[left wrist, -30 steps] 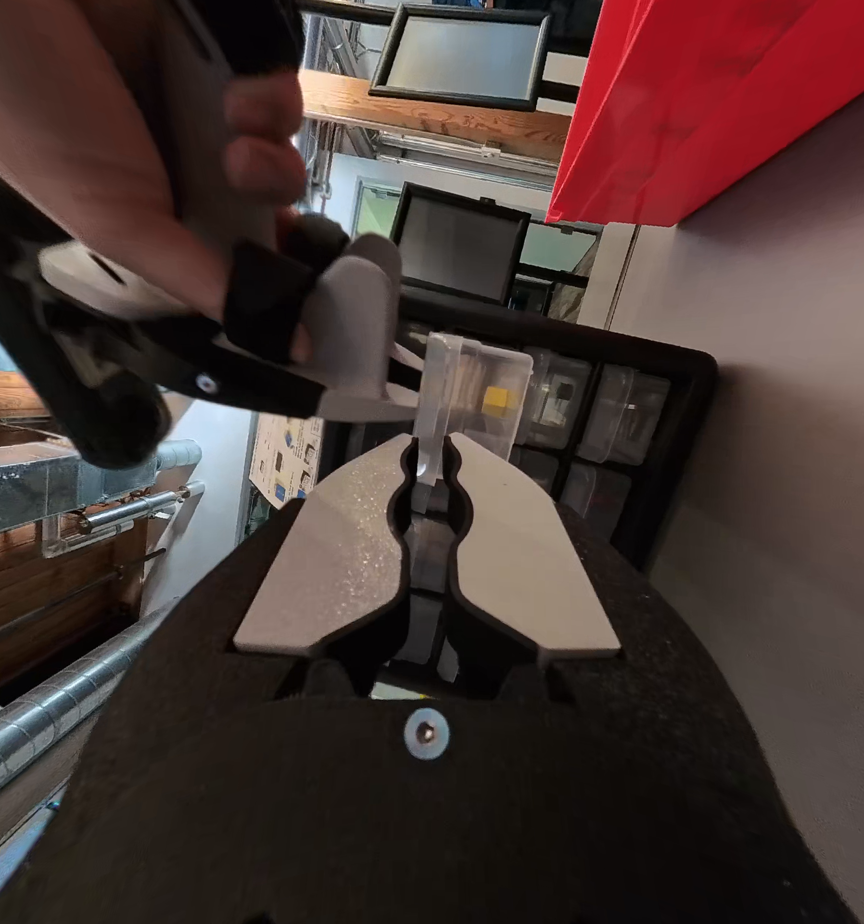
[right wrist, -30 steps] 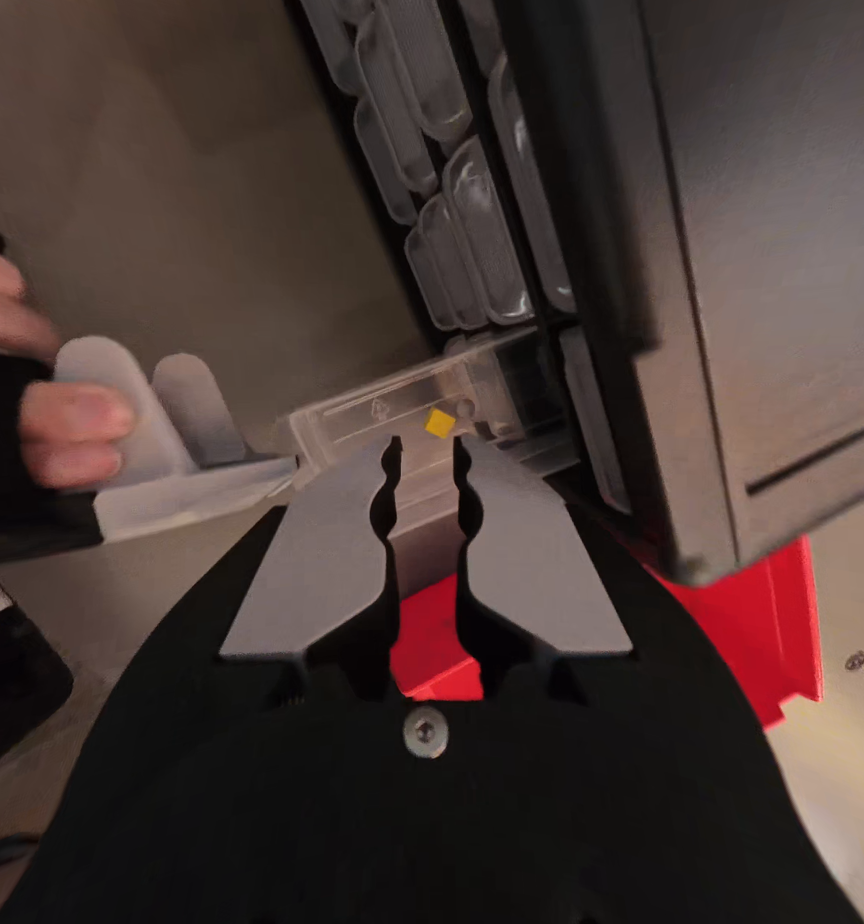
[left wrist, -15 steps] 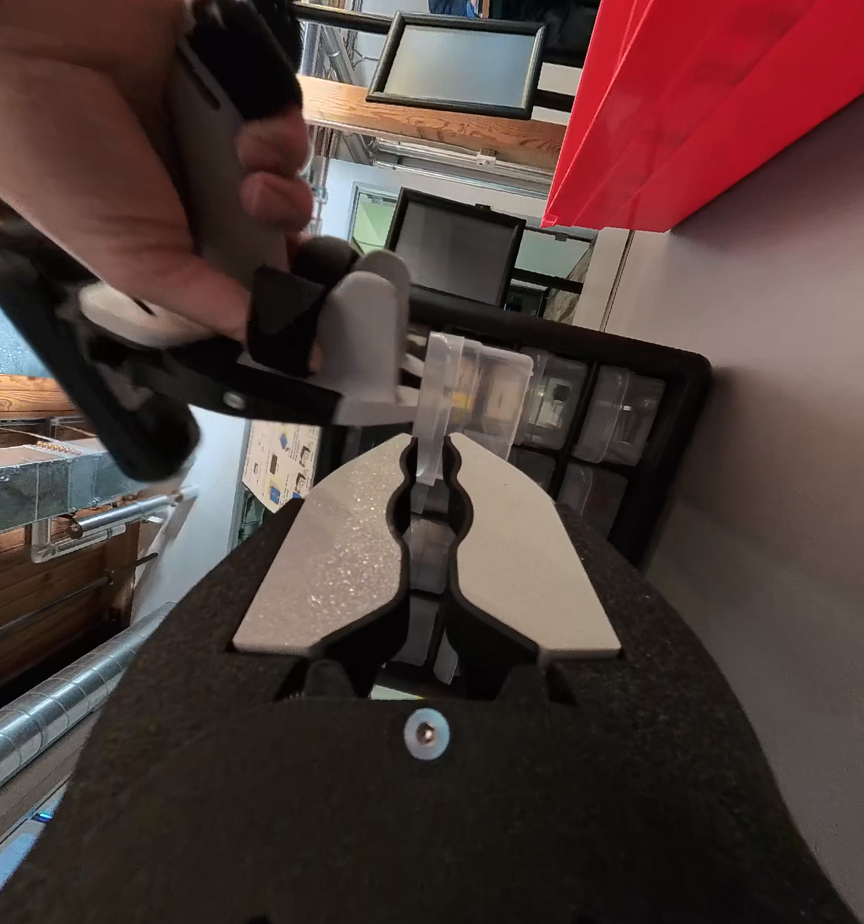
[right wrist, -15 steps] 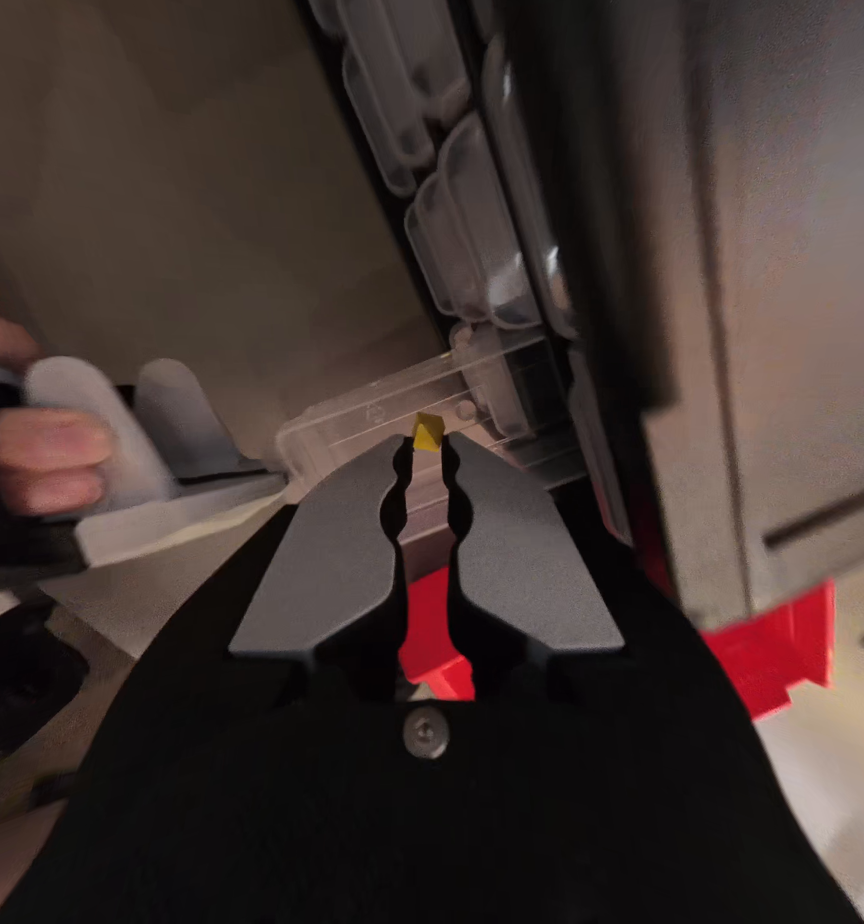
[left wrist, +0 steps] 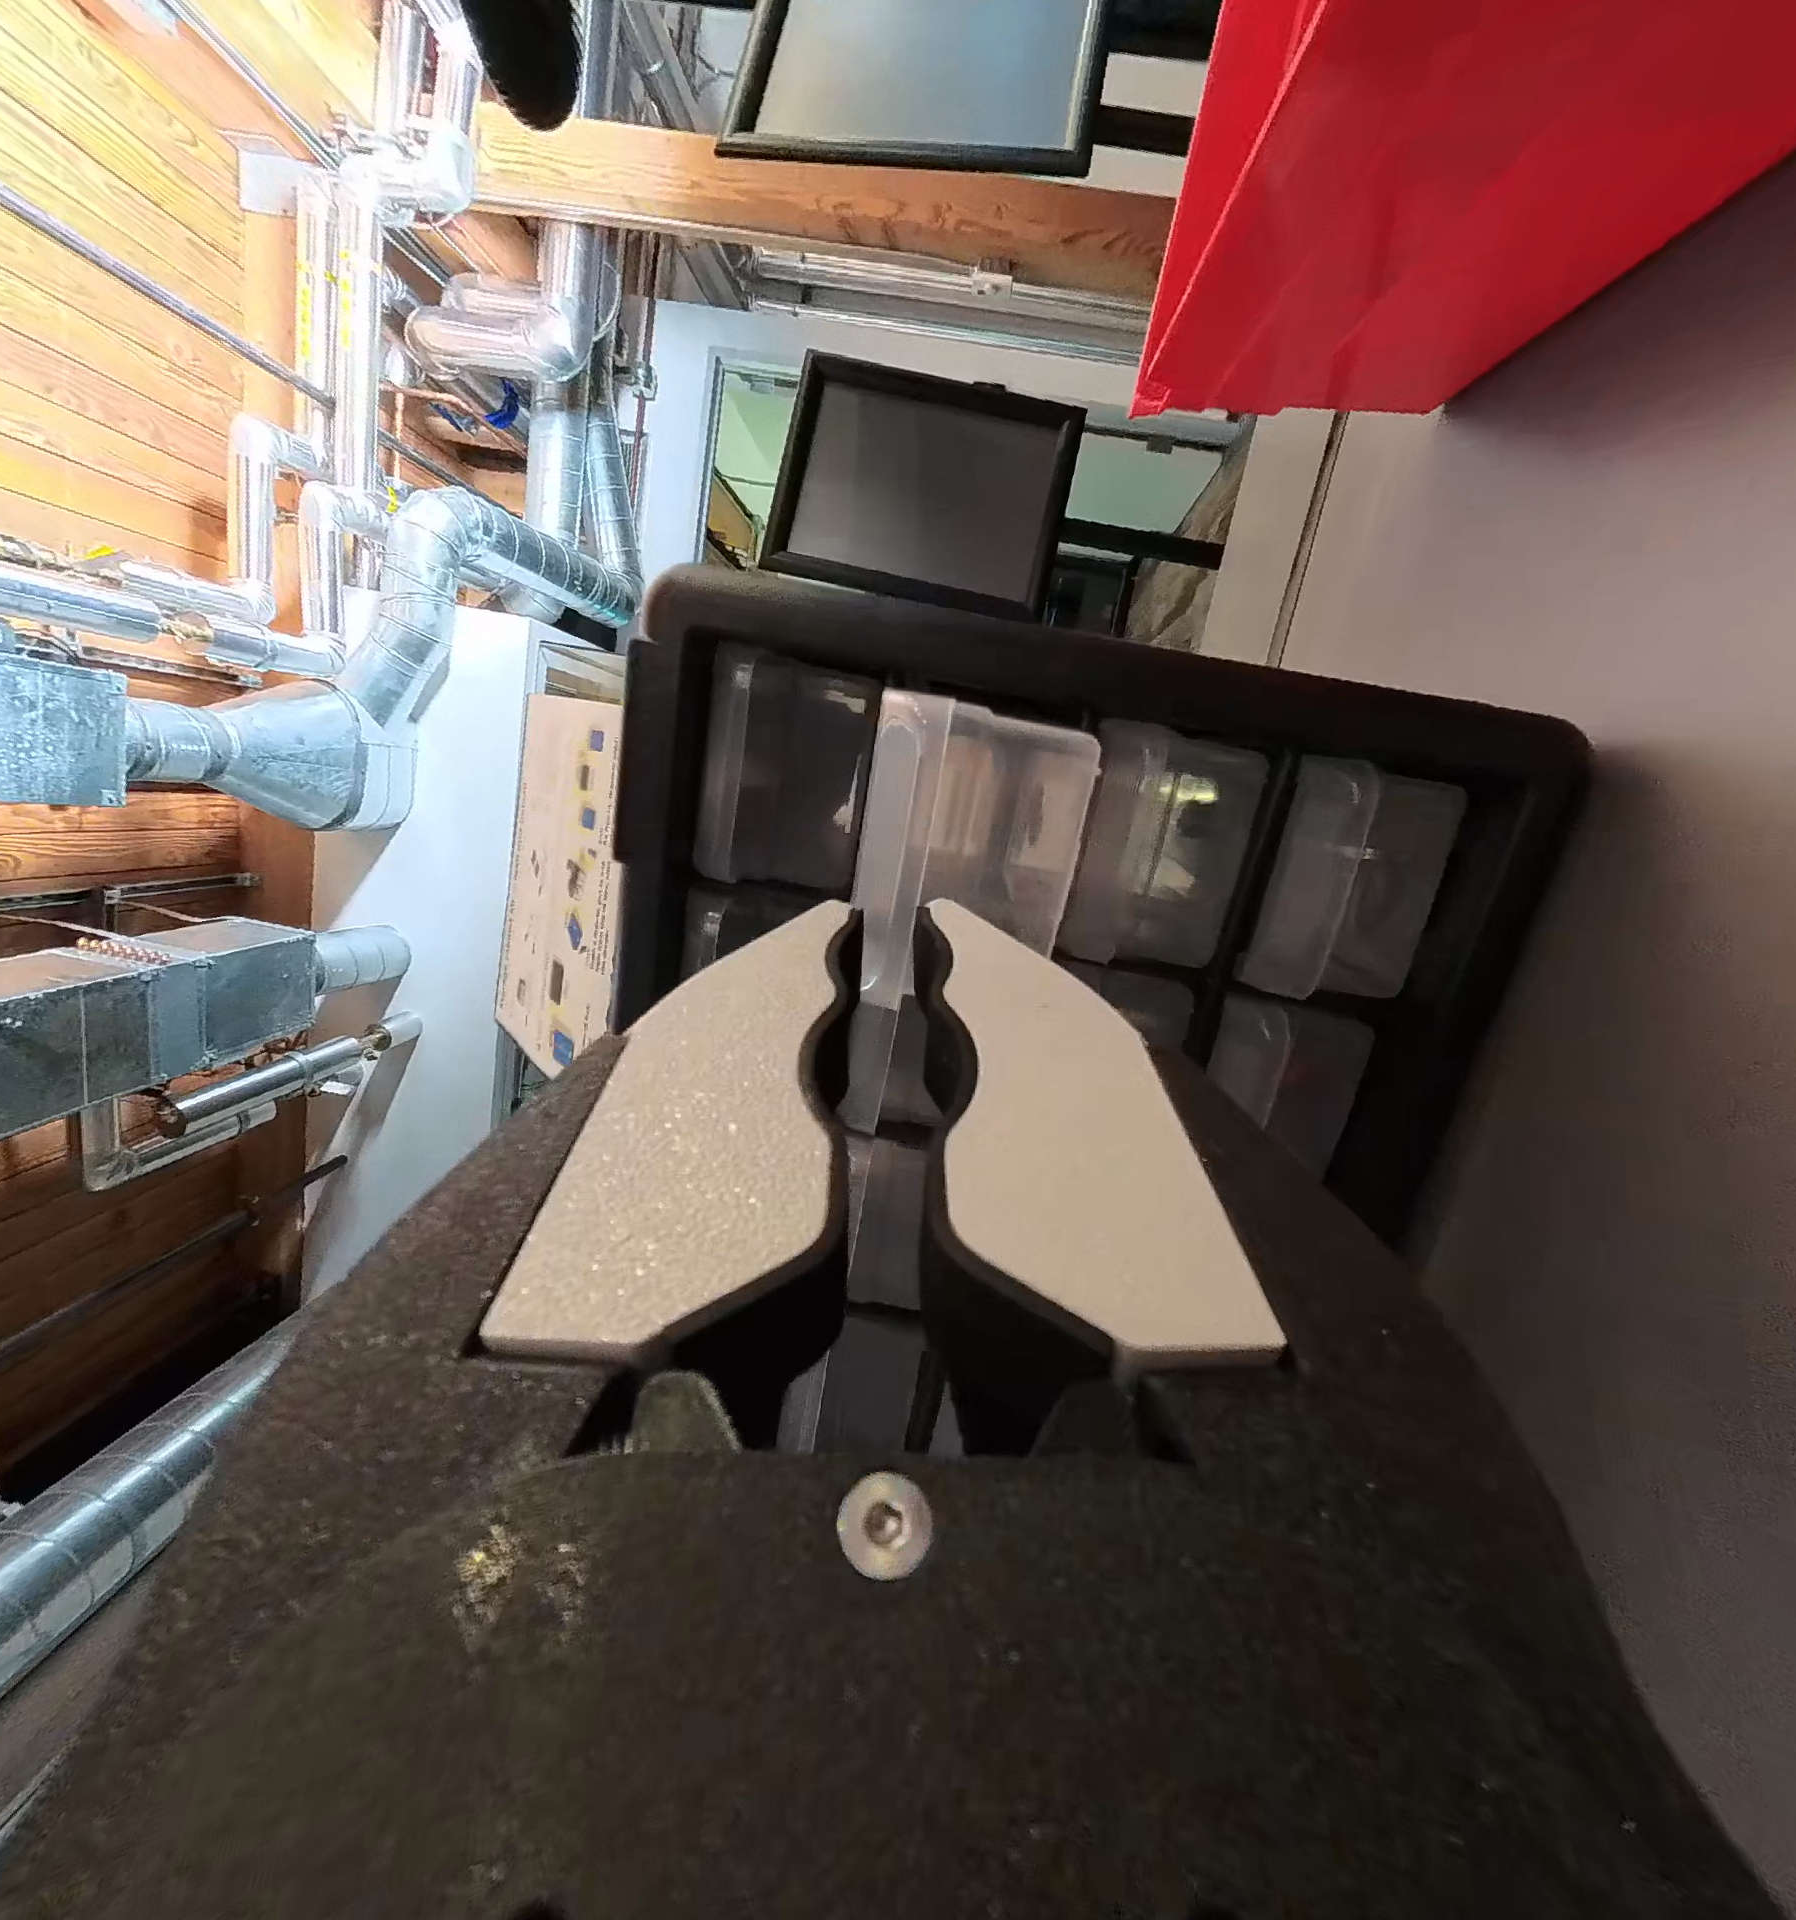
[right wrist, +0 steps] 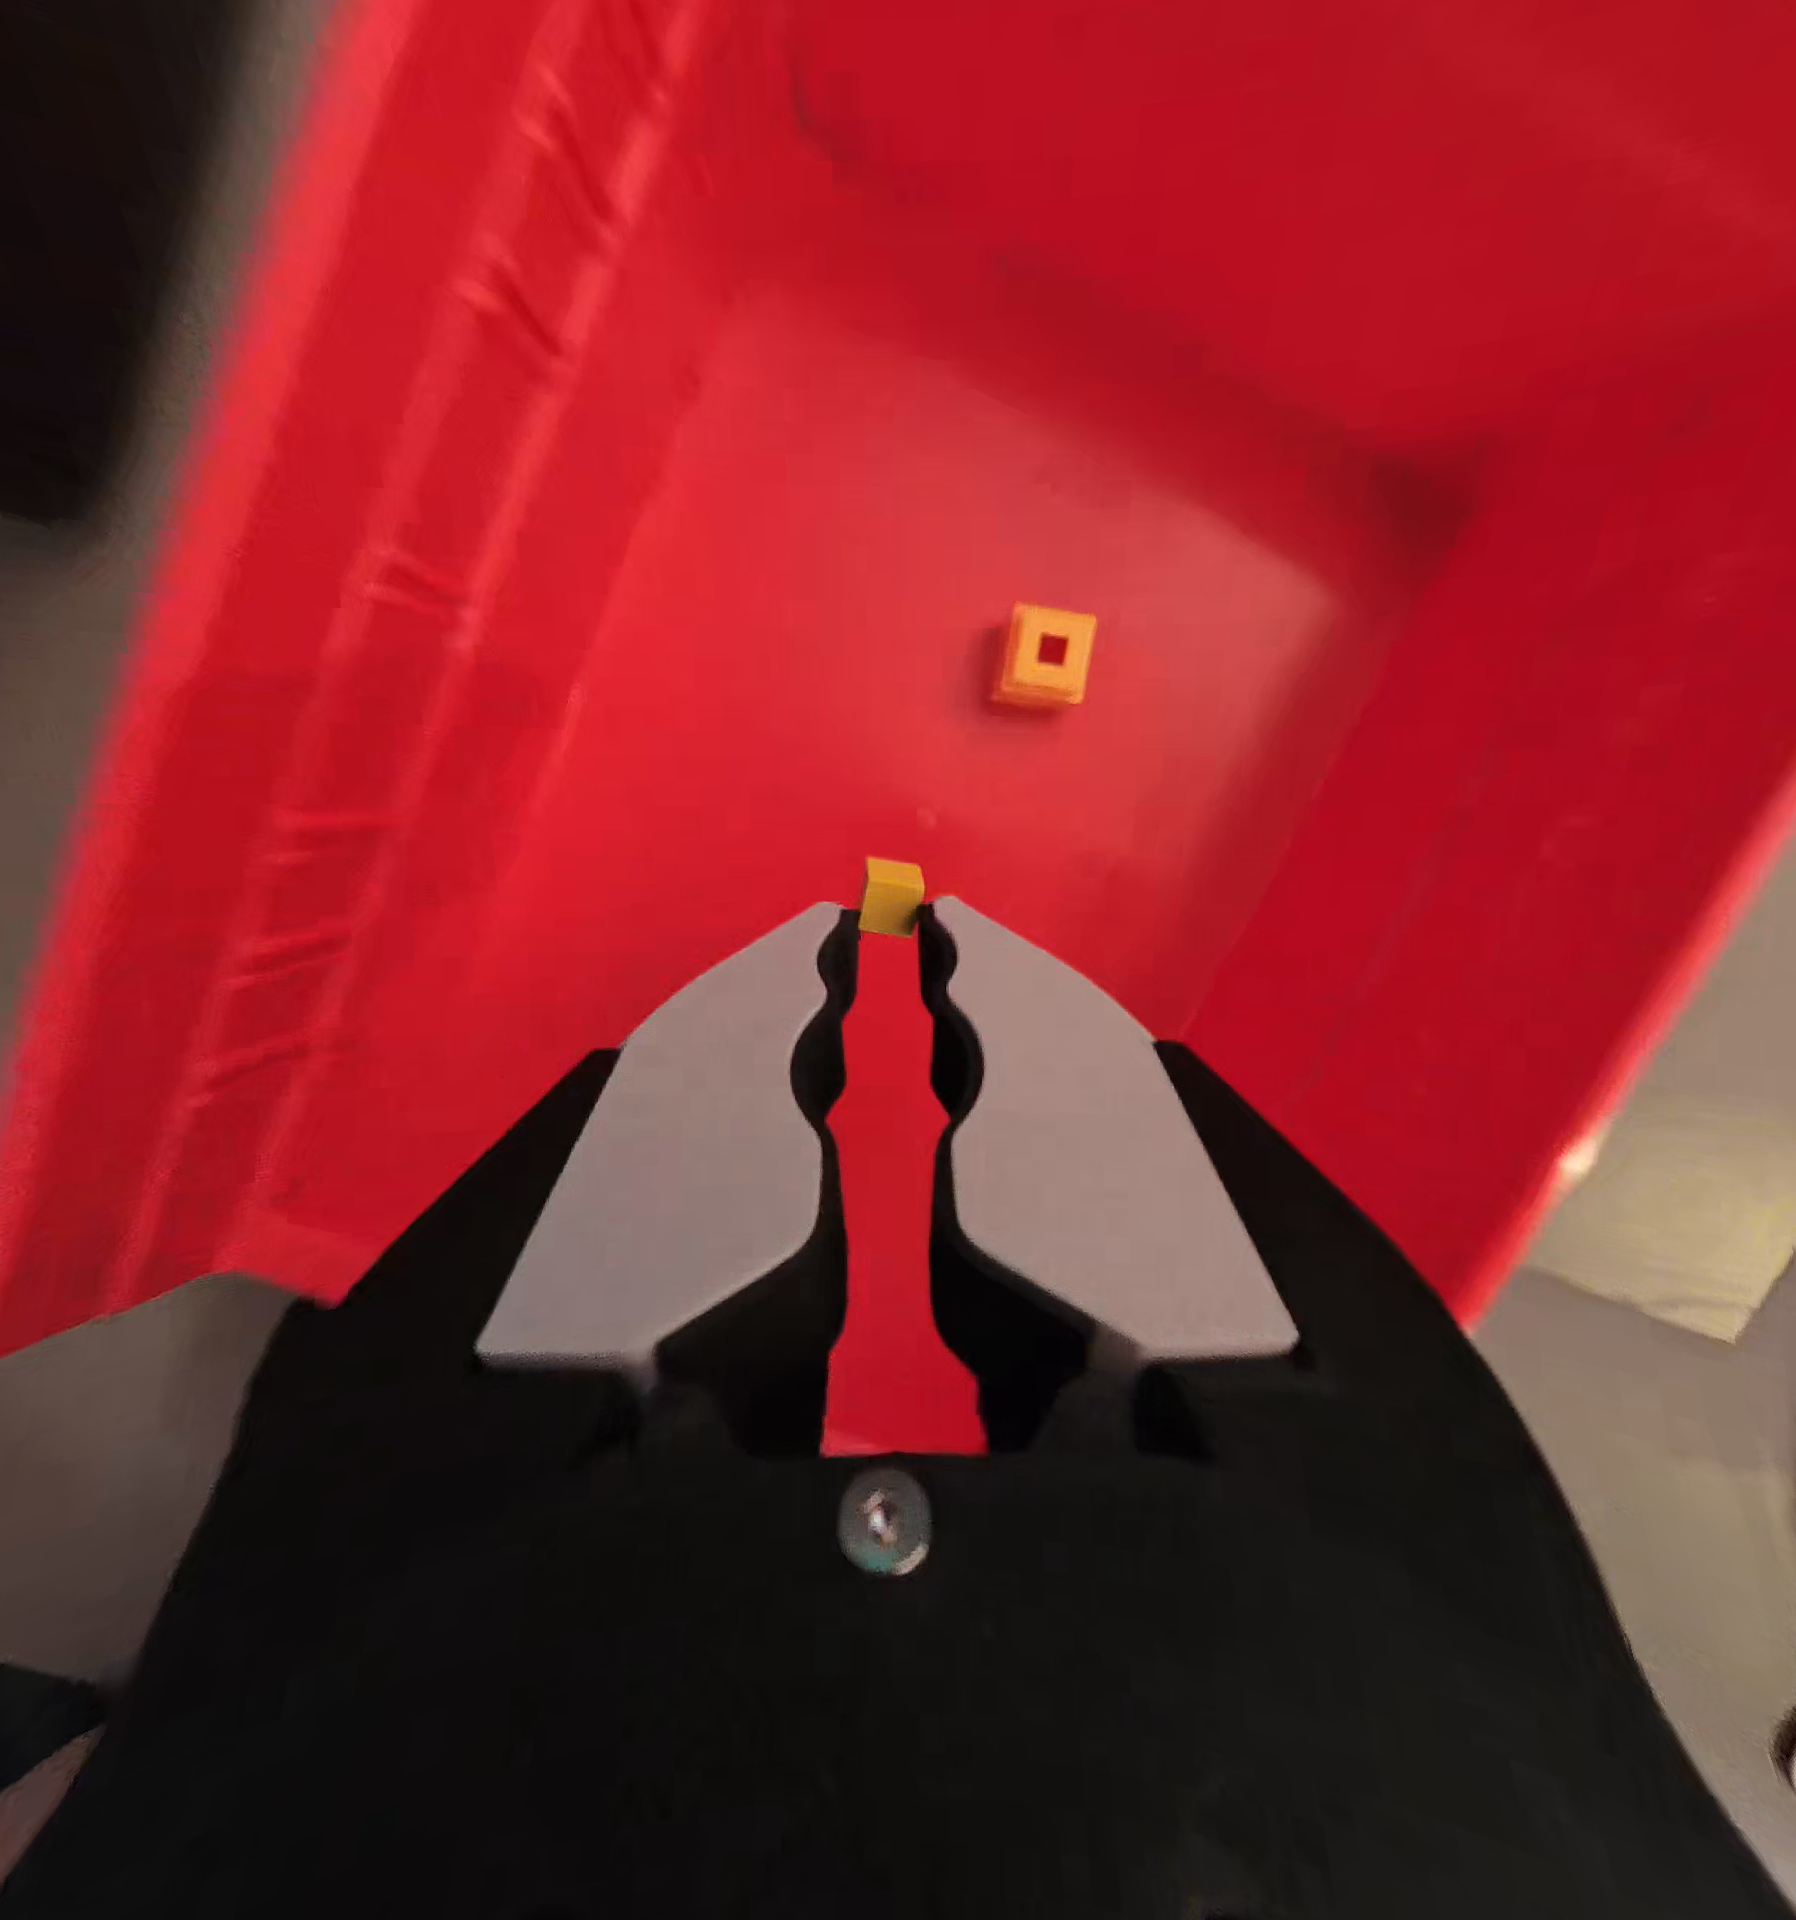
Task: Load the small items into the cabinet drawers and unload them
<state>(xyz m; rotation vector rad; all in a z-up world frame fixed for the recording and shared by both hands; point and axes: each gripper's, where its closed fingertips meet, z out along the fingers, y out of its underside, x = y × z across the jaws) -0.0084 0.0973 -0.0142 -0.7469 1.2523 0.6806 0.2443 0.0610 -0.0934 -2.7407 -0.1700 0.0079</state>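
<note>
In the left wrist view my left gripper (left wrist: 886,920) is shut on the clear handle of a transparent drawer (left wrist: 987,821) pulled out of the black drawer cabinet (left wrist: 1496,821). The drawer looks empty from here. In the right wrist view my right gripper (right wrist: 890,914) is shut on a small yellow cube (right wrist: 891,894) at its fingertips and holds it over the inside of the red bin (right wrist: 873,499). An orange square piece with a hole (right wrist: 1046,654) lies on the bin's floor, beyond the cube.
Other clear drawers (left wrist: 1174,842) sit closed in the cabinet. The red bin (left wrist: 1445,187) also shows beyond the cabinet on the grey tabletop (left wrist: 1652,1039). Black monitors (left wrist: 925,478) and metal pipes (left wrist: 250,727) stand in the background. The tips of one gripper are about 25 cm away from the tips of the other.
My right gripper closed on the yellow cube inside the open drawer, lifted it out and swung over the red bin. The left gripper still holds the drawer handle; the right gripper has left its view.
</note>
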